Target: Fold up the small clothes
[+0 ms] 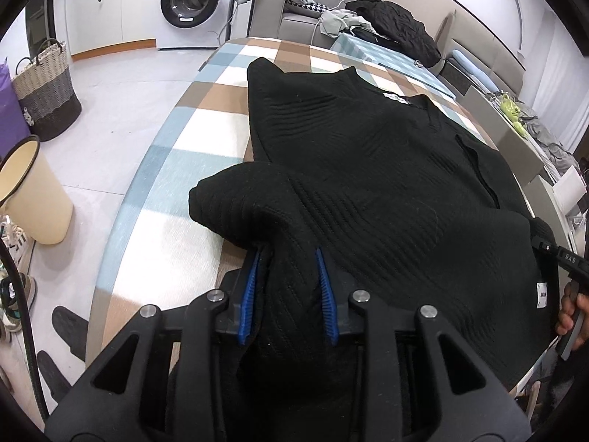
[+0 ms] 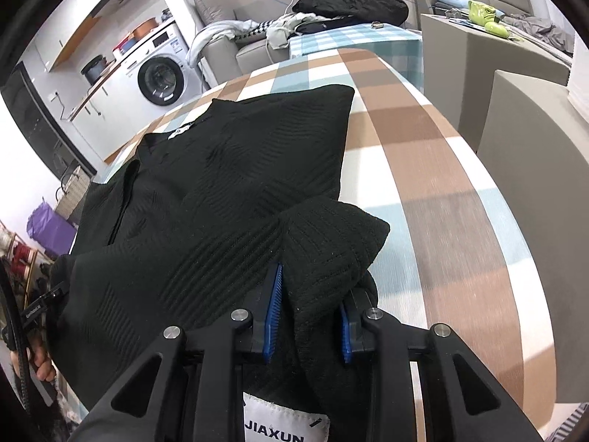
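black sweater [image 1: 368, 169] lies spread on the checked desk [image 1: 206, 140]. left hand-held gripper [image 1: 289, 258] is clamped on a bunched near corner, right hand-held gripper [image 2: 313, 294] clamped on the other near corner, both folds lifted off the desk.

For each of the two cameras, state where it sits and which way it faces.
Left wrist: on the left gripper, looking down along its blue fingers at the black sweater on the checked table; the person's other hand shows at right.
Right wrist: on the right gripper, same downward look; a hand shows at left.
Shared: sweater, table, washing machine.
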Motion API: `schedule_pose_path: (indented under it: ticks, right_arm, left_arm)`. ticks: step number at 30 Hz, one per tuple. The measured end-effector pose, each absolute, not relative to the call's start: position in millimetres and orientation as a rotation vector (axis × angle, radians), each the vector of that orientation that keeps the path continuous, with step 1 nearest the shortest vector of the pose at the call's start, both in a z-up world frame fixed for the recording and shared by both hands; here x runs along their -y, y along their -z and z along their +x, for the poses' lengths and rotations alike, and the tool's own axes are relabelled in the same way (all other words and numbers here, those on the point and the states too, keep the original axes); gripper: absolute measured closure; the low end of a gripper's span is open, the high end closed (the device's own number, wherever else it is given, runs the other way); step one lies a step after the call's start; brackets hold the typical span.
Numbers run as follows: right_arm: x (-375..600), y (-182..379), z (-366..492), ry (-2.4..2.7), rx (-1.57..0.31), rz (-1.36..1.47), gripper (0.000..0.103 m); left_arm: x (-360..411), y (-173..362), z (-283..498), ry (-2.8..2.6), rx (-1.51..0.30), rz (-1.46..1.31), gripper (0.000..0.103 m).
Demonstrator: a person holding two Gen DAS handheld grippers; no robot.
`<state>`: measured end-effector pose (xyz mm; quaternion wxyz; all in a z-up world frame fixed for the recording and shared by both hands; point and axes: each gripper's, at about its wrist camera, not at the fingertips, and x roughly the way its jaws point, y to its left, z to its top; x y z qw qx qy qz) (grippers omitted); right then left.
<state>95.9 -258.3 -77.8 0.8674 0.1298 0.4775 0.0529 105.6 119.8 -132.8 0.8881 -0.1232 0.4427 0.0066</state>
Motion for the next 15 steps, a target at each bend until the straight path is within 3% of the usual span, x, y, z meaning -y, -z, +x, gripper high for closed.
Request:
schedule_pose_path:
  ticks: [5,10,15]
  right_arm:
    - [263.6,79.2,101.8,-0.108,-0.997,0.295,0.075]
    - [276.1,68.8,87.0,-0.107,-0.960,0.300,0.064]
    - [297.7,67.7,63.8,-0.046,-0.950,0.316,0.063]
  left_arm:
    - [-127.2,125.1,99.6,-0.022,-0.924,-0.279,0.072]
    - [-142.3,105.7,74.4,-0.093,-0.879,-0.251,0.072]
    - [-164.9,104.1,52.0,-0.142,-0.887,-0.271,0.072]
